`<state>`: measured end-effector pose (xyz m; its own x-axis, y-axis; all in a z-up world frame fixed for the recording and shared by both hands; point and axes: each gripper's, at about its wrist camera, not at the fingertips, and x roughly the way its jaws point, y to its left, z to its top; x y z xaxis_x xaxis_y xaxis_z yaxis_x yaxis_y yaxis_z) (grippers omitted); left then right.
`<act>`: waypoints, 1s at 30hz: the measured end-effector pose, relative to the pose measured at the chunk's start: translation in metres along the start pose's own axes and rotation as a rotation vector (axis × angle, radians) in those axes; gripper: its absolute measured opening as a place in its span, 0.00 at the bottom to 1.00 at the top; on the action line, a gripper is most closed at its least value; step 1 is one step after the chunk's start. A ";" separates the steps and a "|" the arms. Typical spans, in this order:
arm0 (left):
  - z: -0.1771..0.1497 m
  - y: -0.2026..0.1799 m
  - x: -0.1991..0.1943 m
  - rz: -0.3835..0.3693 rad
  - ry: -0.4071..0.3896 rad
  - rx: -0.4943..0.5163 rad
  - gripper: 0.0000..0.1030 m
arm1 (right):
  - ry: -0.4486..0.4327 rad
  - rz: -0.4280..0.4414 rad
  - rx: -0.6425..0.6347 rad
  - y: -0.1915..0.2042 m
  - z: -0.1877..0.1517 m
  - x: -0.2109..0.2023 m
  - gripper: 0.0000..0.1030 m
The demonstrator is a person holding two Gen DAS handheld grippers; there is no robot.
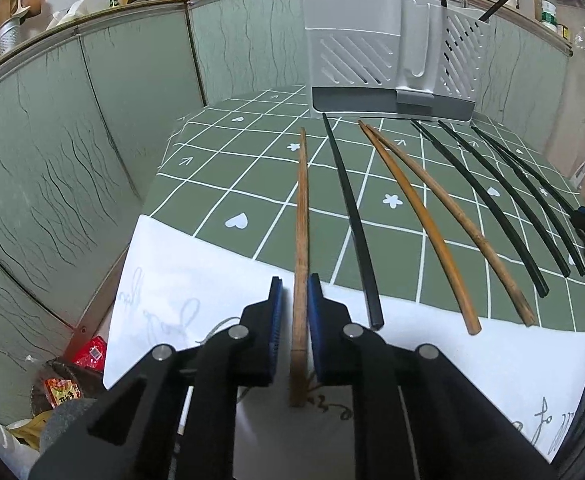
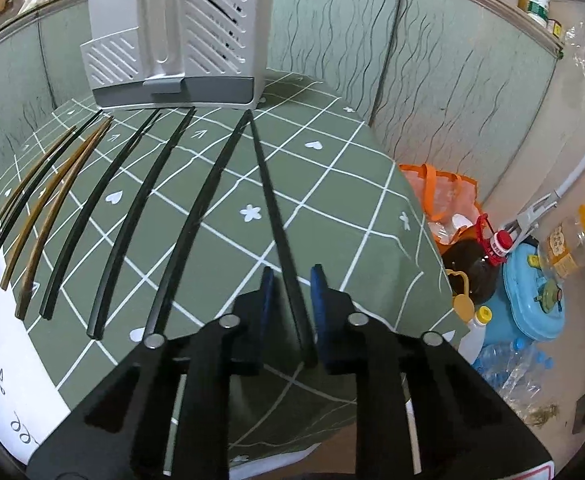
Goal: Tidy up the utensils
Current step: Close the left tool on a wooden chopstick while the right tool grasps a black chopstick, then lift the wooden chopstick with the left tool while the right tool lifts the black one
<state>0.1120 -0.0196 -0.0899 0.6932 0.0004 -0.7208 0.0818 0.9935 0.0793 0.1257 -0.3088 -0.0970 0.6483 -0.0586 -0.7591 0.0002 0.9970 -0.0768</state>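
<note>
Several chopsticks lie in a row on a green checked tablecloth (image 1: 252, 208), pointing toward a white slotted utensil holder (image 1: 388, 52) at the far edge; two black utensils stand in it. My left gripper (image 1: 294, 292) straddles a brown wooden chopstick (image 1: 302, 220), its blue pads (image 1: 315, 300) close on either side with a small gap on the left. My right gripper (image 2: 290, 284) straddles a black chopstick (image 2: 270, 200); a gap shows on both sides. The holder also shows in the right wrist view (image 2: 176, 36).
White paper with handwriting (image 1: 196, 280) covers the table's near edge. Green wavy-patterned panels (image 1: 72, 160) wall the table's left and back. Right of the table, on the floor, are an orange bag (image 2: 440, 196), bottles (image 2: 572, 240) and a blue container (image 2: 532, 304).
</note>
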 end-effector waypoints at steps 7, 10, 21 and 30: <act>0.001 0.001 0.001 0.011 0.009 -0.004 0.08 | 0.019 0.029 0.022 0.001 -0.001 0.002 0.06; 0.003 0.002 0.001 0.007 0.019 0.003 0.07 | 0.026 0.040 0.036 -0.001 0.000 0.002 0.06; 0.007 0.007 0.001 -0.032 0.043 -0.010 0.07 | 0.031 0.054 0.056 -0.006 -0.001 -0.008 0.06; 0.012 0.006 -0.007 -0.049 0.036 -0.007 0.07 | 0.015 0.075 0.072 -0.008 0.006 -0.022 0.06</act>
<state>0.1162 -0.0145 -0.0760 0.6620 -0.0438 -0.7482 0.1096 0.9932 0.0389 0.1156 -0.3149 -0.0760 0.6373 0.0166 -0.7704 0.0069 0.9996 0.0272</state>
